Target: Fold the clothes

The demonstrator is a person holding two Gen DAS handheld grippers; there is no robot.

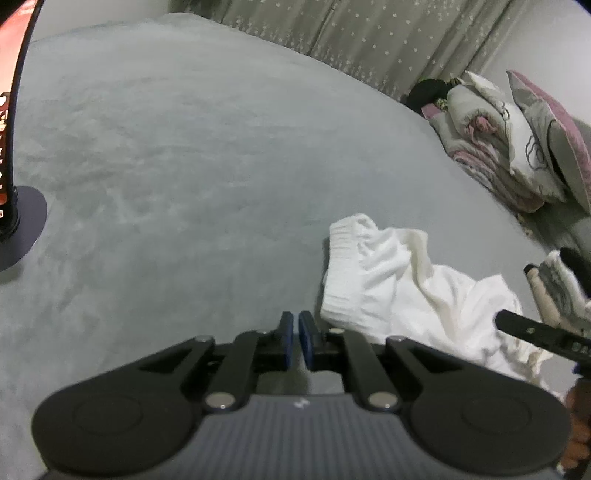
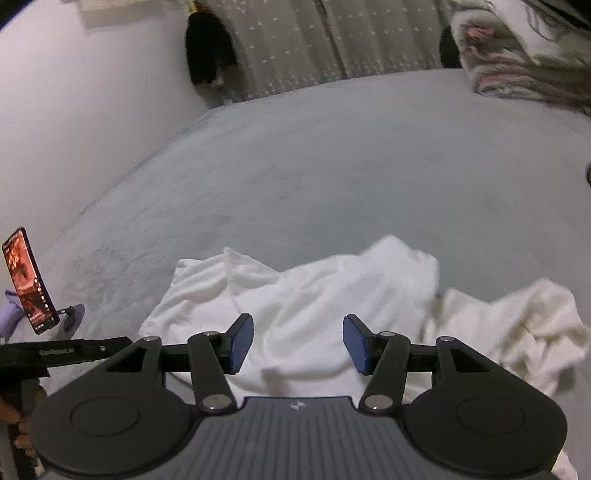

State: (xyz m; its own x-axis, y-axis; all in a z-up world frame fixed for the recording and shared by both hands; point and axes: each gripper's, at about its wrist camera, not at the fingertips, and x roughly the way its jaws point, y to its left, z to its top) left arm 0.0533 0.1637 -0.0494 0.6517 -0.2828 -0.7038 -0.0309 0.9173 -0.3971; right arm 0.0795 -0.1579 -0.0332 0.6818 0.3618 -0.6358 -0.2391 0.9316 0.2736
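Spreading wide, the jaws of the right gripper (image 2: 298, 345) held nothing; the 2 blue pads (image 2: 242, 343) stood well apart above a crumpled white garment (image 2: 303, 295) that lay on the grey bed cover (image 2: 332, 166). Between and beyond those pads the cloth showed only loose folds, and a second bunched lobe of white fabric (image 2: 524, 325) lay to the right, though whether it belonged to the same piece could not be told. The left gripper (image 1: 296, 341) had its jaws pressed almost together, a thin slit between the blue pads (image 1: 287, 341), with nothing visibly pinched. It sat over bare cover, just left of the garment's ribbed hem (image 1: 343, 269), which bunched up near the fingertips without clearly touching them. From the left wrist view the garment spread away to the right, toward a black arm of the other gripper at the frame edge.

Farther out, a phone (image 2: 29, 280) with a lit reddish screen stood upright on a round stand (image 2: 70, 319) at the left side of the bed. Folded pink-and-grey bedding (image 1: 509, 147) was piled at the far right of the bed. A grey star-patterned curtain (image 1: 351, 33) hung behind, and a dark garment (image 2: 208, 51) hung against the wall beside it.
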